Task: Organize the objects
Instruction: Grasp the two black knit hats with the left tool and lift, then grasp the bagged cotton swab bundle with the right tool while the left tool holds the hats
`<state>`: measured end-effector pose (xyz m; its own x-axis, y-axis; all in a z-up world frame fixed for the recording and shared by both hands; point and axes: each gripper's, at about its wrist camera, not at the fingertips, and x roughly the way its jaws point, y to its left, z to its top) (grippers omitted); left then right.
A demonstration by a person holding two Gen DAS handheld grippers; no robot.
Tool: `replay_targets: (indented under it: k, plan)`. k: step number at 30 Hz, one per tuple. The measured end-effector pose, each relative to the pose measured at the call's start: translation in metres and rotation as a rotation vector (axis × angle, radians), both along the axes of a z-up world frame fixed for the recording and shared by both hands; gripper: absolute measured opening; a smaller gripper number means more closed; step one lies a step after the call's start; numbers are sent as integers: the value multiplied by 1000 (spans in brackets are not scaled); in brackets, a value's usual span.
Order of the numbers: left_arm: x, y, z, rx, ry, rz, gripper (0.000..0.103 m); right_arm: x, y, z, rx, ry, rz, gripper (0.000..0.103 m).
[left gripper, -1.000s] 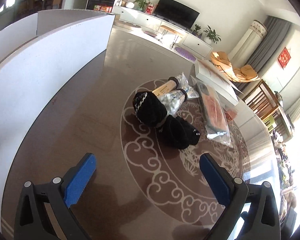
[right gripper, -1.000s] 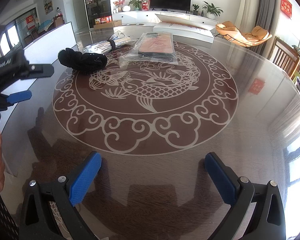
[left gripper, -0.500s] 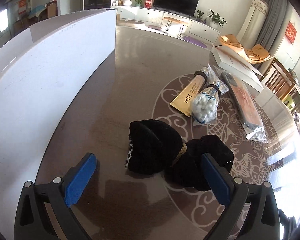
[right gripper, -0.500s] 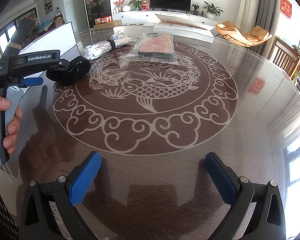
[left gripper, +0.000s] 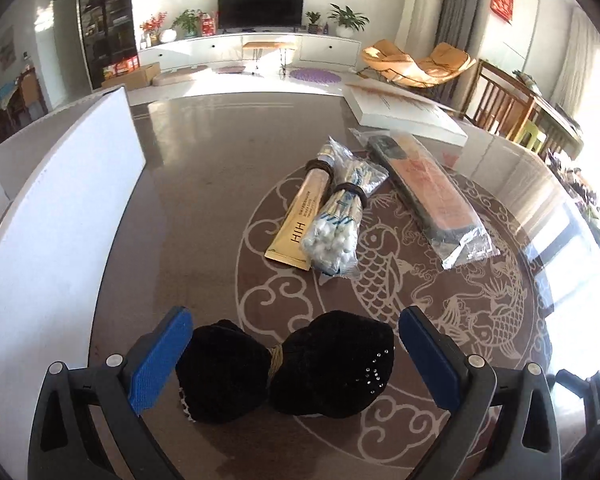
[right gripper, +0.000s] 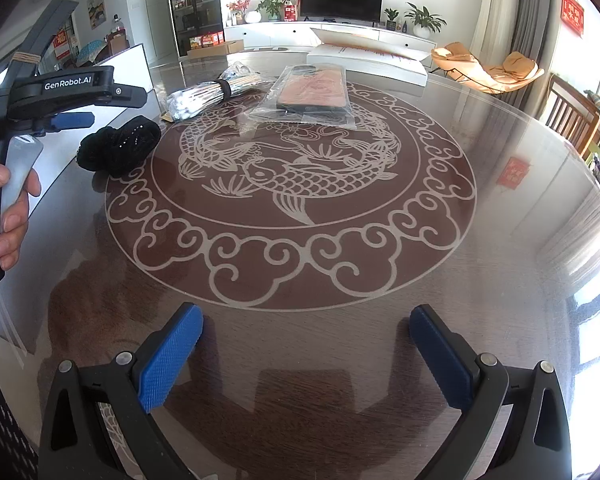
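A black fabric bundle (left gripper: 288, 368) tied in the middle lies on the round table between the open fingers of my left gripper (left gripper: 294, 360); the blue pads stand on either side of it, apart from it. The bundle also shows in the right wrist view (right gripper: 120, 150), just beyond the left gripper (right gripper: 72, 120). Farther on lie a gold tube (left gripper: 304, 216), a bag of cotton swabs (left gripper: 340, 220) and a phone case in a clear bag (left gripper: 432, 196). My right gripper (right gripper: 304, 352) is open and empty over the table's near edge.
A white open box (left gripper: 60, 200) stands along the table's left side. A flat white box (left gripper: 404, 112) lies at the far edge. The table (right gripper: 300, 240) carries a fish pattern. Wooden chairs (left gripper: 508, 104) stand at the right.
My left gripper has moved forward and turned toward the black bundle, which now sits between its open fingers. My right gripper has not moved.
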<state>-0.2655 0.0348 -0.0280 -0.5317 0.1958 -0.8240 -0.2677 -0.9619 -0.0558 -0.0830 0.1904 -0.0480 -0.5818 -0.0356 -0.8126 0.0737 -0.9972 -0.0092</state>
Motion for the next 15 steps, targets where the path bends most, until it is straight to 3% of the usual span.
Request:
replay_targets:
  k: [2, 6, 7, 8, 9, 11, 15]
  plan:
    - [7, 5, -10, -55, -36, -75, 103, 0, 0, 0, 0, 0, 0, 103]
    - [40, 6, -13, -123, 6, -177, 103, 0, 0, 0, 0, 0, 0, 103]
    - [45, 7, -12, -149, 31, -177, 96, 0, 0, 0, 0, 0, 0, 103]
    - [49, 7, -11, -170, 56, -167, 80, 0, 0, 0, 0, 0, 0, 103]
    - [49, 6, -10, -174, 65, -145, 75, 0, 0, 0, 0, 0, 0, 103]
    - [46, 2, -10, -144, 60, -80, 56, 0, 0, 0, 0, 0, 0, 103]
    - [50, -13, -8, -50, 46, 44, 38, 0, 0, 0, 0, 0, 0, 103]
